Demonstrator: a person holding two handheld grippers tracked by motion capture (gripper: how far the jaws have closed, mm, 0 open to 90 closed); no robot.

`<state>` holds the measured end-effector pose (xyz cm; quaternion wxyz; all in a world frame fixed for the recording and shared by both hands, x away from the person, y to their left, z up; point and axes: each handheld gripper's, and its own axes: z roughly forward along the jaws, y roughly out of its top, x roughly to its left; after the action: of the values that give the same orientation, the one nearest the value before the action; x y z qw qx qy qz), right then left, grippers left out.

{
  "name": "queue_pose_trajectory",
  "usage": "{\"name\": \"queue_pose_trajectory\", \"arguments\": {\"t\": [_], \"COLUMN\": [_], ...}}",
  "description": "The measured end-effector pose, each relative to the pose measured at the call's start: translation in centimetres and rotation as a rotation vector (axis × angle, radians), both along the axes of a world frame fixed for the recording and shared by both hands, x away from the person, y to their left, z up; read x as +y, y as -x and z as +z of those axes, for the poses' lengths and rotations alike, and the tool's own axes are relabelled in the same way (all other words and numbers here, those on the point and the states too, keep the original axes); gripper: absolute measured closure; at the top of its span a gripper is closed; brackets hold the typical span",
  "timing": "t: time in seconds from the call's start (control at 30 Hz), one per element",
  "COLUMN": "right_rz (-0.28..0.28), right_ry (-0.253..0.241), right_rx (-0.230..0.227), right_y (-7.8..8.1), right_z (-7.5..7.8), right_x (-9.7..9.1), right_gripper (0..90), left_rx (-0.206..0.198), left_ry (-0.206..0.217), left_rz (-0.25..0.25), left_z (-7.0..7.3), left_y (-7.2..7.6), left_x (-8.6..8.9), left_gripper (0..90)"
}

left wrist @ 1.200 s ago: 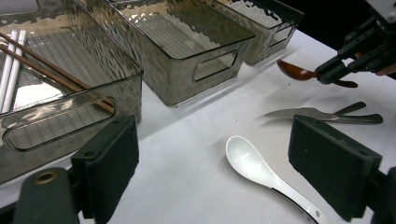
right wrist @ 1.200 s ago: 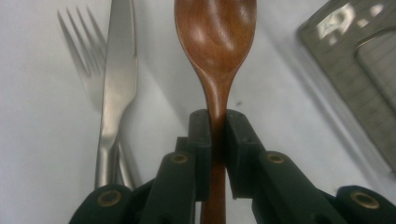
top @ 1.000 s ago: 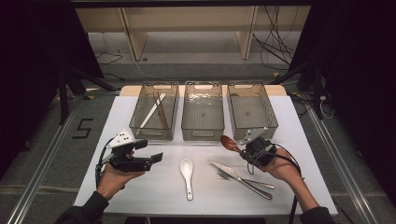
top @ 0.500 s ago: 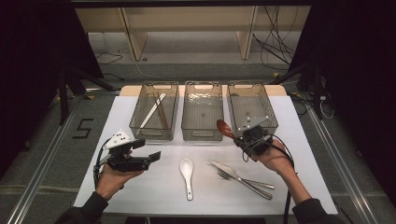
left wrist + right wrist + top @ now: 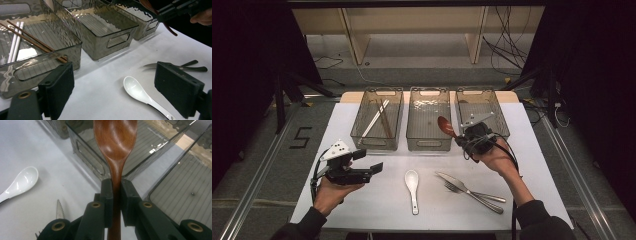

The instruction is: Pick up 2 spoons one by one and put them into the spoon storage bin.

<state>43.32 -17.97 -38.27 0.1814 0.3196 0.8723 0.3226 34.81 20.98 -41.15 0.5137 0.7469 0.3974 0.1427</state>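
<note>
Left gripper: held low over the near left part of the white table, pointing toward the middle. Its jaws stand wide apart with nothing between them; in the left gripper view the white table surface and the bowl of the white spoon show in the gap.

Left bin: holds a pair of white chopsticks and a pair of brown chopsticks, lying lengthwise and crossing.

White spoon: lies flat on the table in front of the middle bin, bowl away from the person, apart from both grippers.

Middle bin: no utensil can be made out inside it.

Wooden spoon: clamped by its handle in the right gripper, raised off the table. Its bowl points up and left, over the near right corner of the middle bin. The right gripper view confirms the grasp: both pads press on the neck of the wooden spoon, with the bowl standing beyond the fingertips above the bin walls.

Knife and fork: lie crossed on the table, near the right forearm, untouched.

Right bin: stands just behind the right gripper; contents cannot be told.
</note>
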Motion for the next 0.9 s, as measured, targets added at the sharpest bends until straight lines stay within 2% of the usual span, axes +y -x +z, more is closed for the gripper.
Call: {"name": "queue_pose_trajectory", "arguments": {"t": [0.5, 0.9], "right_rz": [-0.056, -0.11], "right_ry": [-0.041, -0.07], "right_rx": [0.0, 0.02], "right_y": [-2.8, -5.5], "right_z": [1.3, 1.2], "right_x": [1.2, 2.5], "right_gripper": [82.2, 82.2], "left_rx": [-0.006, -0.002], "left_ry": [0.004, 0.001], "left_rz": [-0.011, -0.012], "left_z": [0.1, 0.0], "left_y": [0.3, 0.3], "left_x": [-0.1, -0.2], "left_gripper": [15.7, 15.8]}}
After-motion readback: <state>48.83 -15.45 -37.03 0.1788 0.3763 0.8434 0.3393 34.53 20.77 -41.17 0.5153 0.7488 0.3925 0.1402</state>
